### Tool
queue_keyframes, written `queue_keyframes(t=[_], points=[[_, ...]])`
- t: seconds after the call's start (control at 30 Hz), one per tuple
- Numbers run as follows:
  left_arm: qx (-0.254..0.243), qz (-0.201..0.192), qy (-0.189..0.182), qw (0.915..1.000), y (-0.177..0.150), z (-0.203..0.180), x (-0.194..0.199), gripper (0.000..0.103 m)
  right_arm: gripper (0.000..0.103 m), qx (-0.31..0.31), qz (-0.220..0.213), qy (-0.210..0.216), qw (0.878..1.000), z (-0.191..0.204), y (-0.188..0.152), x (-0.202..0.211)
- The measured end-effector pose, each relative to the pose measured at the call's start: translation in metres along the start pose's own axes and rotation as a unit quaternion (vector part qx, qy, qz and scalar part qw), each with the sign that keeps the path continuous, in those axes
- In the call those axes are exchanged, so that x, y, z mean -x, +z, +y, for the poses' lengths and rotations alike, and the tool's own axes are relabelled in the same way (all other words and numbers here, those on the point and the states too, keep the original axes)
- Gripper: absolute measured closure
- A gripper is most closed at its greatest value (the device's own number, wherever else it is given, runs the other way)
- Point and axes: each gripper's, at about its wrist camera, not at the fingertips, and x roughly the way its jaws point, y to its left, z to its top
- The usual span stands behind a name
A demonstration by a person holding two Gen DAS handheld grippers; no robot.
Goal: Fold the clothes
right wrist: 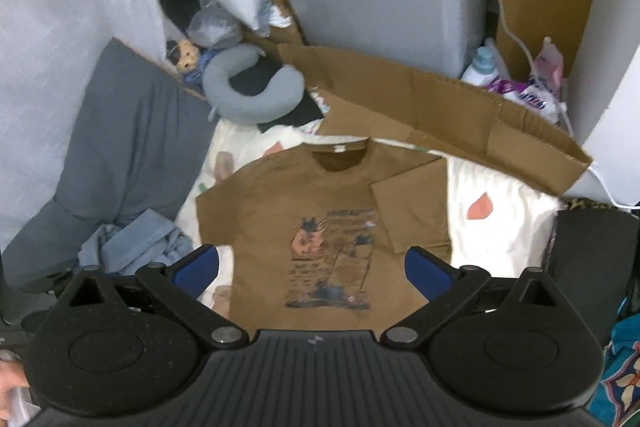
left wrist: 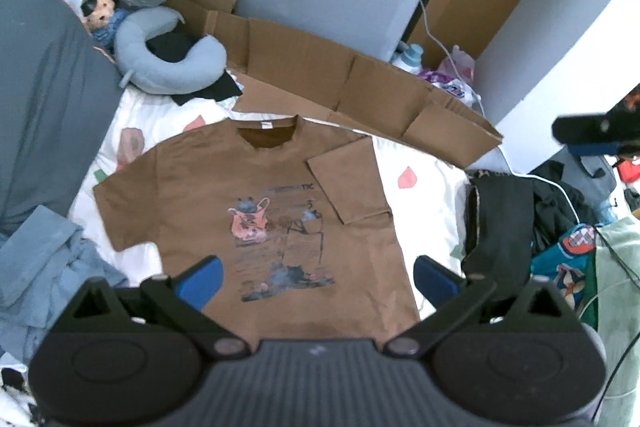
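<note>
T-shirt (left wrist: 256,195) print lettering blurred; nothing legible

**Both grippers wide open, holding nothing**

The left gripper (left wrist: 316,277) points steeply down, its blue fingers (left wrist: 200,281) spread far apart. The right gripper (right wrist: 312,269) tilts down the same way, jaws wide and empty.

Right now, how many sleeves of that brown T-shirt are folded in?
1. The brown T-shirt lies flat on the bed; the sleeve at picture right is folded over the chest, the sleeve at picture left is spread out. None seems hidden.
</note>
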Motion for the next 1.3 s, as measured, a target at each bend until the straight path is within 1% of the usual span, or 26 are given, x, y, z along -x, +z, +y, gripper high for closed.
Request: queue_keyframes(t=[0.1,0.23,0.33,0.5,0.63,0.73,0.87,0.97,1.07,1.23,1.3], points=[[0.009,-0.001,0.005,0.9999,-0.004,0.010,0.012,0.001,0.001,0.010,0.007,-0.006,1.000,0.012,-0.007,-0.007],[0.021,-0.015,0.012,0.9996,-0.011,0.025,0.023,0.000,0.001,0.013,0.010,0.001,1.000,0.031,-0.013,-0.021],[0.043,-0.024,0.020,0.9986,-0.014,0.042,0.027,0.000,0.001,0.040,0.020,-0.004,0.999,0.054,-0.015,-0.035],[0.058,-0.026,0.018,0.9978,-0.018,0.066,0.031,0.000,0.001,0.076,0.031,0.018,0.996,0.092,-0.018,-0.055],[0.087,-0.040,0.039,0.9947,-0.024,0.082,0.037,0.000,0.001,0.115,0.032,0.029,0.992,0.120,-0.018,-0.066],[0.093,-0.044,0.056,0.9931,-0.026,0.091,0.043,0.000,0.001,0.122,0.022,0.046,0.991,0.132,-0.015,-0.072],[0.116,-0.036,0.069,0.9902,-0.026,0.108,0.042,0.000,0.001,0.119,0.025,0.074,0.990,0.137,-0.020,-0.081],[0.110,-0.036,0.073,0.9906,-0.017,0.114,0.036,0.000,0.001,0.119,0.024,0.084,0.989,0.132,-0.028,-0.085],[0.105,-0.036,0.067,0.9916,-0.011,0.117,0.026,0.000,0.001,0.118,0.025,0.092,0.988,0.123,-0.034,-0.093],[0.093,-0.031,0.063,0.9932,-0.006,0.121,0.007,0.001,0.001,0.100,0.034,0.095,0.990,0.113,-0.034,-0.125],[0.091,-0.028,0.056,0.9939,-0.006,0.125,-0.002,0.000,0.001,0.098,0.037,0.094,0.990,0.115,-0.036,-0.140]])
